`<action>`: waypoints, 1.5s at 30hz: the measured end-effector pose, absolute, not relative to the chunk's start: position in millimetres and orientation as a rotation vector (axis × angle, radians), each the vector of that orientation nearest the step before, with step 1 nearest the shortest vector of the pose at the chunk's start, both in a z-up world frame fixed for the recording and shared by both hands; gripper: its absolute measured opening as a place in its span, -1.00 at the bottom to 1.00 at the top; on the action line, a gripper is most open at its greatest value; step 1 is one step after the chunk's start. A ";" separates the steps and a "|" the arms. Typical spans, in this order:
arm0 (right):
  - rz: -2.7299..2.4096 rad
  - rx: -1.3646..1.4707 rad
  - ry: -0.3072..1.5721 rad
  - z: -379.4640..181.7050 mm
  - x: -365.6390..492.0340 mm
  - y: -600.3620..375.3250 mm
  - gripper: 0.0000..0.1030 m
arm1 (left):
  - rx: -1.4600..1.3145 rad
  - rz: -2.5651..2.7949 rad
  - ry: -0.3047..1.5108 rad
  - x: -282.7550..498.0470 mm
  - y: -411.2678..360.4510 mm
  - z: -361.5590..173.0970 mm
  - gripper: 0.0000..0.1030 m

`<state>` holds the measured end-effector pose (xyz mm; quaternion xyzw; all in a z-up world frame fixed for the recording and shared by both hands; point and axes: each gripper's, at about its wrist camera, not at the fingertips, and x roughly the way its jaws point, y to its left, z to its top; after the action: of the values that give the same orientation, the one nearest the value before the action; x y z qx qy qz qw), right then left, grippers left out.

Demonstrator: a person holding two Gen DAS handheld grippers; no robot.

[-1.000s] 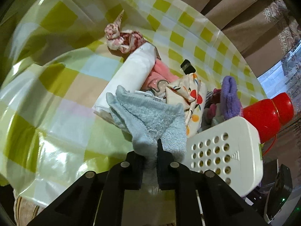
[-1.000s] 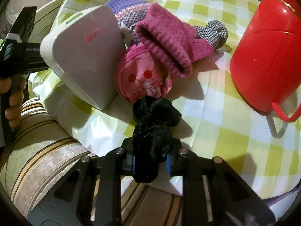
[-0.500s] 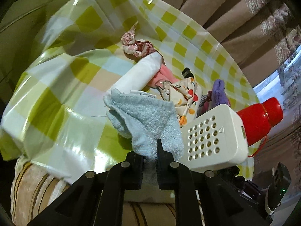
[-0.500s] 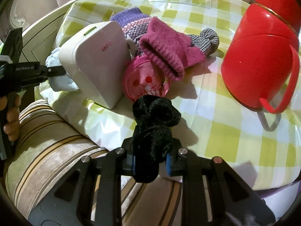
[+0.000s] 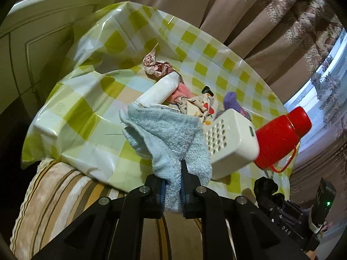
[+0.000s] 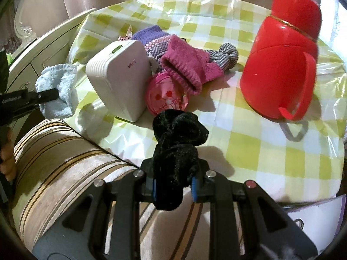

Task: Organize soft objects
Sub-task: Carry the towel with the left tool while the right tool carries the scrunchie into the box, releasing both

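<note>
My left gripper [image 5: 172, 182] is shut on a light blue towel [image 5: 167, 134] and holds it in the air over the table's near edge; the towel also shows in the right wrist view [image 6: 58, 91]. My right gripper [image 6: 173, 182] is shut on a black velvet scrunchie [image 6: 176, 138], lifted above the table's front edge. On the checked tablecloth [image 6: 249, 143] lie a pink knit sock [image 6: 186, 65], a purple knit sock [image 6: 151, 36], a checked grey cloth [image 6: 225, 54], a round pink pouch [image 6: 167, 97], a patterned cloth [image 5: 201, 106] and a red-patterned scrap [image 5: 156, 67].
A white box device [image 6: 121, 78] stands on the table's left part. A red thermos jug [image 6: 282, 58] stands at the right. A white roll [image 5: 158, 93] lies among the cloths. A striped cushion [image 6: 56, 156] sits below the table's edge. Curtains hang behind.
Both grippers have drawn back and up from the table with their cloths still held. The table and its objects now look farther away.
</note>
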<state>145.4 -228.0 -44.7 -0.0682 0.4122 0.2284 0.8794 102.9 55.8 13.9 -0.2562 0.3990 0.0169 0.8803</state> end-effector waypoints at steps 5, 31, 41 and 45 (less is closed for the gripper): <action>0.443 -0.132 0.843 -36.9 133.6 -240.1 -0.50 | -0.476 0.026 0.819 88.9 38.8 21.9 -0.78; 0.193 0.056 0.771 -16.6 65.1 -404.8 -0.50 | -0.229 -0.285 0.813 78.5 -140.8 60.1 -0.78; 0.064 0.130 0.755 -16.8 53.4 -472.5 -0.49 | -0.133 -0.440 0.854 81.8 -220.1 54.9 -0.78; 0.037 0.144 0.748 -16.1 51.0 -485.3 -0.49 | -0.094 -0.500 0.866 81.7 -249.6 53.9 -0.78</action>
<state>51.0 -485.3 -16.1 0.0701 0.3650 0.0180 0.9282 81.7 -249.6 53.9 -0.0448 0.4150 -0.2398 0.8765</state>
